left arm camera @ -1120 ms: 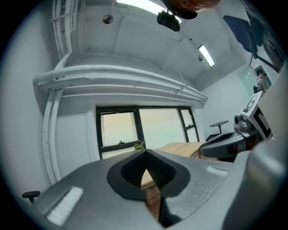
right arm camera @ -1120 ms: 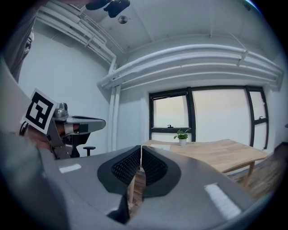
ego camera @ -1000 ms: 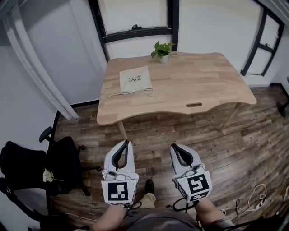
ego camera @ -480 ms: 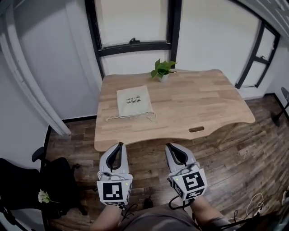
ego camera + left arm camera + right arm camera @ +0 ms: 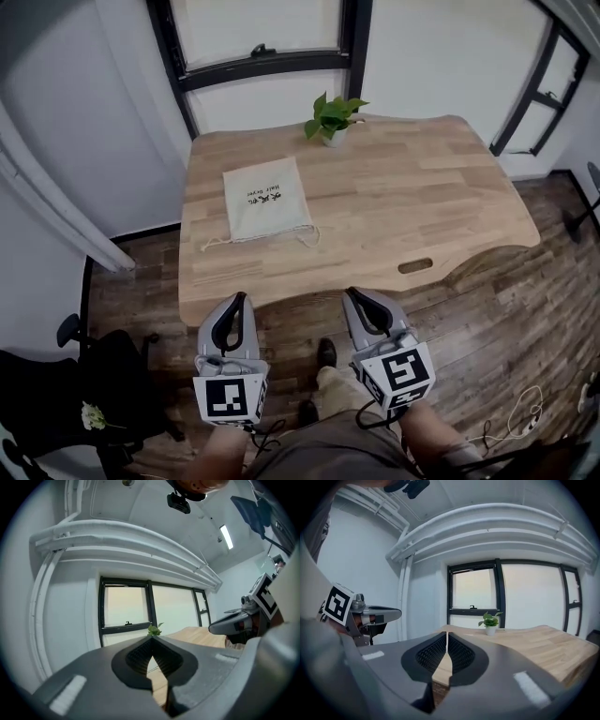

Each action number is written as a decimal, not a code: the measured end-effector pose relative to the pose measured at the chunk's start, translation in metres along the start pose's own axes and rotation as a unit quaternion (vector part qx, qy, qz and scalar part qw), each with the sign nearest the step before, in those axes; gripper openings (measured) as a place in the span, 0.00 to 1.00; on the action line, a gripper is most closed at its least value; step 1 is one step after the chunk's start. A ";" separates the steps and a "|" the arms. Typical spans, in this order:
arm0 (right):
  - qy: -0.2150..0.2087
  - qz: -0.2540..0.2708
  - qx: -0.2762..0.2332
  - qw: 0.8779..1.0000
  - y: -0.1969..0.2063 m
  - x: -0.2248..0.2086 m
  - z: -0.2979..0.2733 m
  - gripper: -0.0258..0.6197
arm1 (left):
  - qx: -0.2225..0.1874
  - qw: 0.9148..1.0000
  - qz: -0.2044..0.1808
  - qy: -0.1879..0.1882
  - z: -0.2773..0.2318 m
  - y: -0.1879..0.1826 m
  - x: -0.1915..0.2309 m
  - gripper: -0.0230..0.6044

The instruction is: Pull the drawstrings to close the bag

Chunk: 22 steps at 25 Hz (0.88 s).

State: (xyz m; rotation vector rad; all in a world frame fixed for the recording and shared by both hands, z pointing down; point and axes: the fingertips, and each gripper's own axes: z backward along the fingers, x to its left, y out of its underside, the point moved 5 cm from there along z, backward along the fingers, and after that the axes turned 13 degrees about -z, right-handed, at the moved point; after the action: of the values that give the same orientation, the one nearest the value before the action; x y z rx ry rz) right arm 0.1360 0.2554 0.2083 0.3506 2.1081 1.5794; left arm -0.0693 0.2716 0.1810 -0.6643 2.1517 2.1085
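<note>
Closest to the camera, the person's forearms hold both tools low over the dark wood-plank floor (image 5: 506,309), short of the table's near edge. The left gripper (image 5: 233,310) is clenched: in its own view the two black ribbed pads meet at the tip with nothing caught between them. The right gripper (image 5: 362,307) is likewise pressed closed and empty, its pads touching along a thin seam. They sit side by side and apart, each showing in the other's view, with the person's dark shoe (image 5: 325,352) on the floor between and just behind them. Off to the left of the left gripper and behind it stands a black office chair (image 5: 56,412) with a small white flower (image 5: 91,415) on it.

Ahead of both grippers lies the light wooden table (image 5: 422,187). The cream cloth drawstring bag (image 5: 267,199) lies flat on it, ahead of the left gripper and well apart from both tools, mouth toward the person. Its thin drawstrings (image 5: 214,241) trail loose from either near corner along the tabletop. Farther on, beyond the bag and ahead of the right gripper, a small green potted plant (image 5: 330,117) stands at the table's far edge, before a black-framed window (image 5: 262,64).
</note>
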 end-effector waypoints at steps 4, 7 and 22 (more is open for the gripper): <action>-0.005 -0.010 0.021 1.000 0.004 -0.032 -0.047 0.11 | 0.033 0.999 -0.002 0.007 -0.049 0.023 0.005 0.04; -0.015 -0.007 0.032 0.999 -0.003 -0.054 -0.084 0.11 | 0.046 0.999 -0.008 0.008 -0.084 0.030 0.011 0.04; -0.072 0.008 0.004 0.997 -0.073 -0.107 -0.196 0.11 | 0.039 0.997 -0.045 -0.054 -0.169 -0.003 0.057 0.04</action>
State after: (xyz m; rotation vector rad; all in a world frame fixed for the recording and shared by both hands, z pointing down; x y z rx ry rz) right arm 0.1316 0.0210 0.2056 0.4707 2.0073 1.5078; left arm -0.0769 0.0936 0.1698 -0.6135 2.0931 1.9579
